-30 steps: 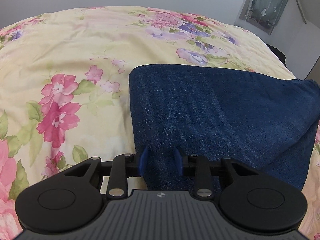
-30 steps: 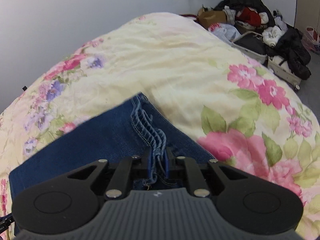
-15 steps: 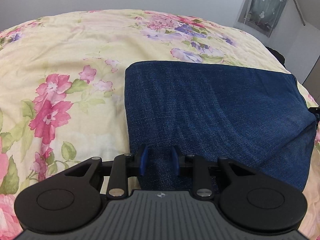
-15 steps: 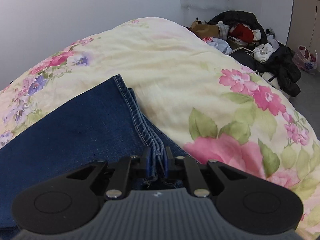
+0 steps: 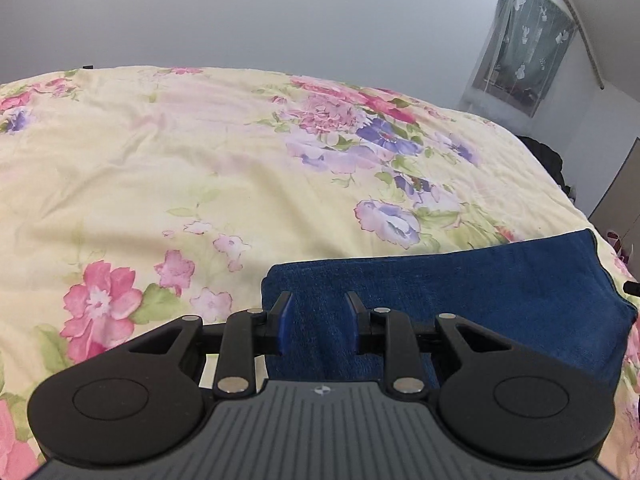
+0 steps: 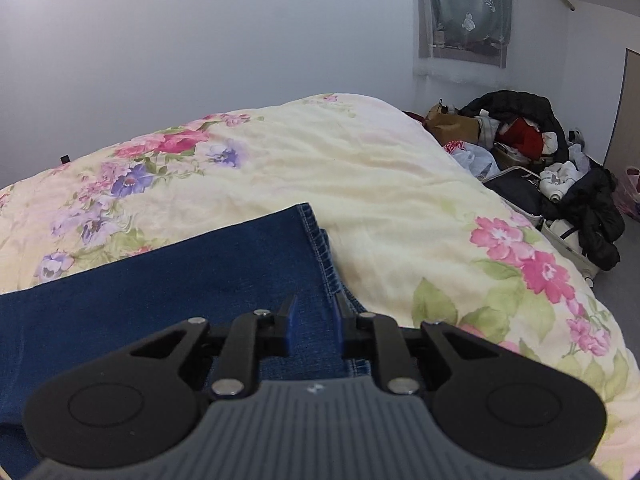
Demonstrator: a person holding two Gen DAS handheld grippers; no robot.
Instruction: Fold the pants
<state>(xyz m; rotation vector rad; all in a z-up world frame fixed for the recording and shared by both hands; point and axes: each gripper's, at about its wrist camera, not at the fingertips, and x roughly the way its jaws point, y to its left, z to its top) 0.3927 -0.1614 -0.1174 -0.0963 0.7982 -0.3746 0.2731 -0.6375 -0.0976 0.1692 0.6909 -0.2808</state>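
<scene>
Dark blue denim pants (image 5: 440, 300) lie folded into a broad band on the floral bedcover (image 5: 160, 180). My left gripper (image 5: 318, 320) is at the band's near left corner, its jaws held partly apart with a thick fold of denim between the pads. In the right wrist view the pants (image 6: 160, 300) spread out to the left, and the stitched hem (image 6: 320, 248) runs down to my right gripper (image 6: 314, 320). Its jaws are closing narrowly on the hem edge, which sits between the pads. The cloth under both gripper bodies is hidden.
The bedcover (image 6: 380, 200) stretches far beyond the pants up to a plain wall. A pile of clothes, bags and an open suitcase (image 6: 540, 160) lies on the floor off the bed's right side. A curtained window (image 5: 528, 40) is in the far corner.
In the left wrist view the pants have dropped low in the picture and more bed and wall show. The right gripper has sunk with the hem, and the leg now lies flatter.
</scene>
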